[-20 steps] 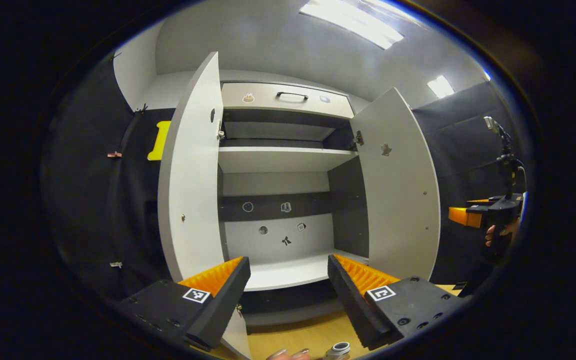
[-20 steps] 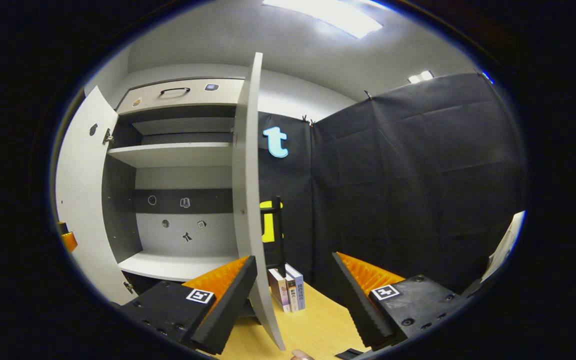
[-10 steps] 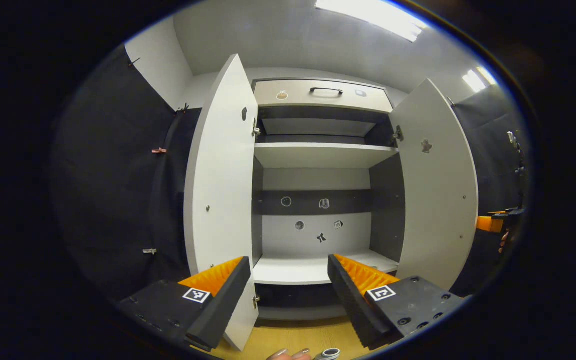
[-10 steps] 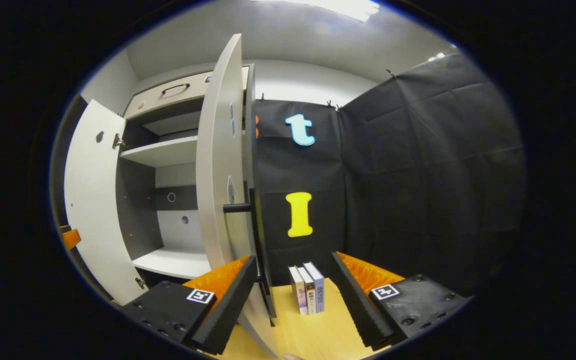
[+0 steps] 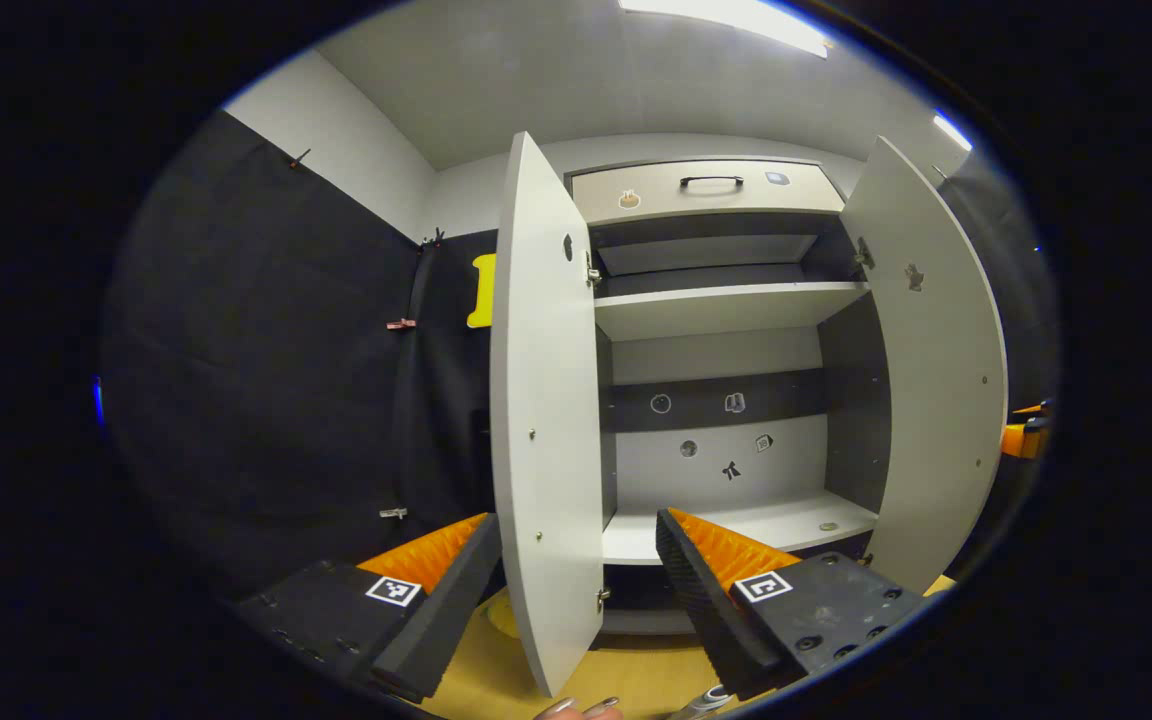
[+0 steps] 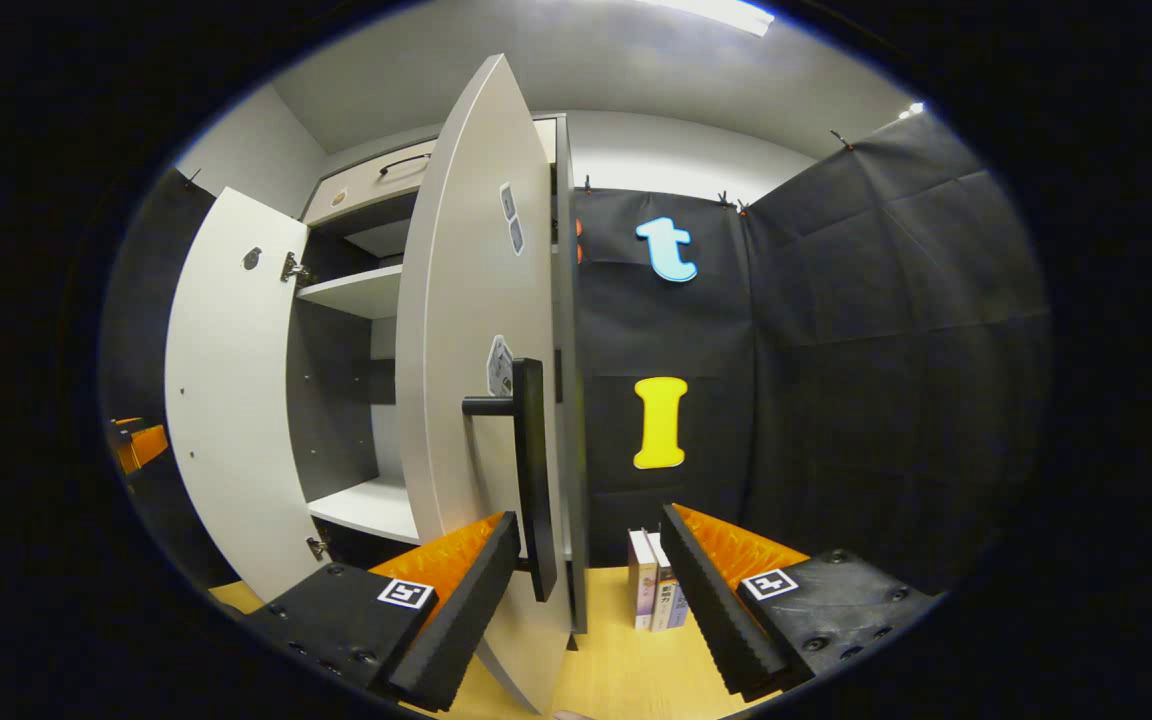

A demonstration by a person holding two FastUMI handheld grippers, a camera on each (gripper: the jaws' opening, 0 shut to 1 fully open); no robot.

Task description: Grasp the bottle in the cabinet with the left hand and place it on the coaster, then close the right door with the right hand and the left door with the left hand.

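The cabinet (image 5: 726,300) stands with both doors open and bare shelves. My left gripper (image 5: 576,525) is open, and the left door (image 5: 546,420) shows edge-on between its fingers. The bottle's top (image 5: 701,703) peeks up at the bottom edge, on the wooden table below this gripper. My right gripper (image 6: 586,520) is open on the outer side of the right door (image 6: 466,330). That door's black handle (image 6: 531,470) stands between its fingers, close to the left one; I cannot tell whether they touch. The left gripper (image 6: 136,445) shows far left beyond the left door (image 6: 226,430).
Three books (image 6: 656,590) stand upright on the wooden table (image 6: 616,670) to the right of the cabinet. A drawer with a black handle (image 5: 711,182) tops the cabinet. A small round thing (image 5: 828,526) lies on the lower shelf. Fingertips of a hand (image 5: 576,708) show at the bottom.
The left gripper view has swung left, bringing the left door's edge between its fingers. The right gripper has come round to the right door's outer face, and the handle now stands between its fingers.
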